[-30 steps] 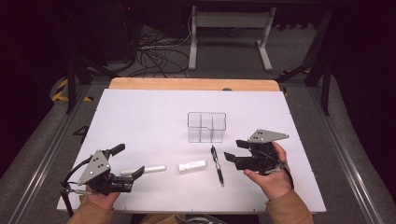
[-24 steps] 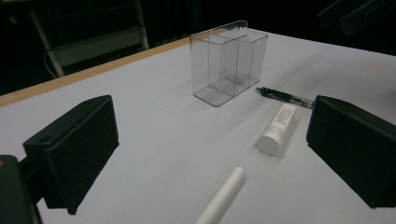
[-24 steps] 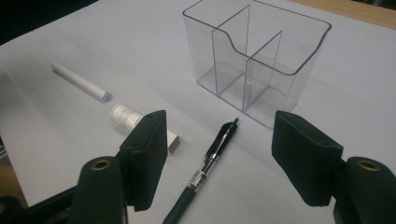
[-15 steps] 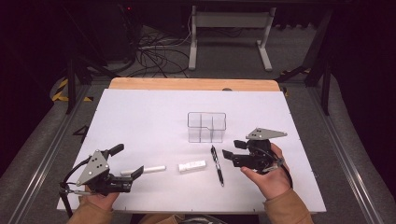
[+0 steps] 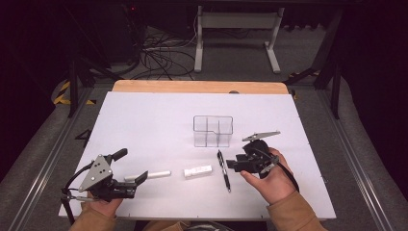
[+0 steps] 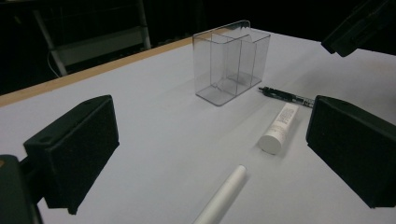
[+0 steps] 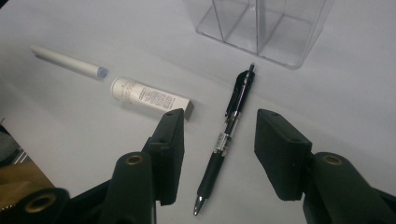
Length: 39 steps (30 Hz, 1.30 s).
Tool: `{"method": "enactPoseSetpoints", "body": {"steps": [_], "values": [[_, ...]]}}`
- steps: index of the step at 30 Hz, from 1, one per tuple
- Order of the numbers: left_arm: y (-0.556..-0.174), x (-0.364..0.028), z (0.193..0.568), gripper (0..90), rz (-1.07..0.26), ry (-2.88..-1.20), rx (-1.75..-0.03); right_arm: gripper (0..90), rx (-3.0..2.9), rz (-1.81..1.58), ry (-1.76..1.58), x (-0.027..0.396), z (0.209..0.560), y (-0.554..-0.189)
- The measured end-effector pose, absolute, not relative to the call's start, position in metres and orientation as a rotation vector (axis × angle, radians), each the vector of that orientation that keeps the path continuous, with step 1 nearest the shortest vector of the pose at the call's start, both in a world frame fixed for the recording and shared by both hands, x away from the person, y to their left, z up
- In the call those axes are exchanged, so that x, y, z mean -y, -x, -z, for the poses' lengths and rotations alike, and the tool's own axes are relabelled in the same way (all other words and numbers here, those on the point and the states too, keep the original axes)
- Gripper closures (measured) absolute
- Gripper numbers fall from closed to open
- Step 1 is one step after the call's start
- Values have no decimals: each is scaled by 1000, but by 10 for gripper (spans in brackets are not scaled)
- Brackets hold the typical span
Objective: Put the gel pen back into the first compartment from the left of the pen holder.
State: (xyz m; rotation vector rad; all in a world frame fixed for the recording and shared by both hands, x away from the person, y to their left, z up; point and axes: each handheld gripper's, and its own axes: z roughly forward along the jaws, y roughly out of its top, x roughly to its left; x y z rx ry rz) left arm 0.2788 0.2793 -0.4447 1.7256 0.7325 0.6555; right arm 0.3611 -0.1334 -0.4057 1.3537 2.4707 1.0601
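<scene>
White table [image 5: 144, 120], pen [image 7: 229, 135] between right hand-held gripper [image 7: 217, 140] jaws

Lab, white table [image 5: 144, 120], floor cables [image 5: 159, 53], dark surroundings

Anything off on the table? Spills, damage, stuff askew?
Nothing stands out. The clear organizer stands upright and empty; the black pen, the small white tube and the white stick lie flat on the white table, apart from each other. No spills, no visible damage.

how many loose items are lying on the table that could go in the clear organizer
3: a black pen lying between the open jaws of the right gripper, a white tube left of it, and a white stick near the left gripper. Nothing seems hidden.
</scene>
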Motion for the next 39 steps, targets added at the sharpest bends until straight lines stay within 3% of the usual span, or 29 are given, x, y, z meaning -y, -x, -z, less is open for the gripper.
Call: {"method": "enactPoseSetpoints", "body": {"steps": [39], "values": [[-280, -279, 445, 34, -661, -1731, -738, 558, -2533, -668, -1671, 103, 431, -370]]}}
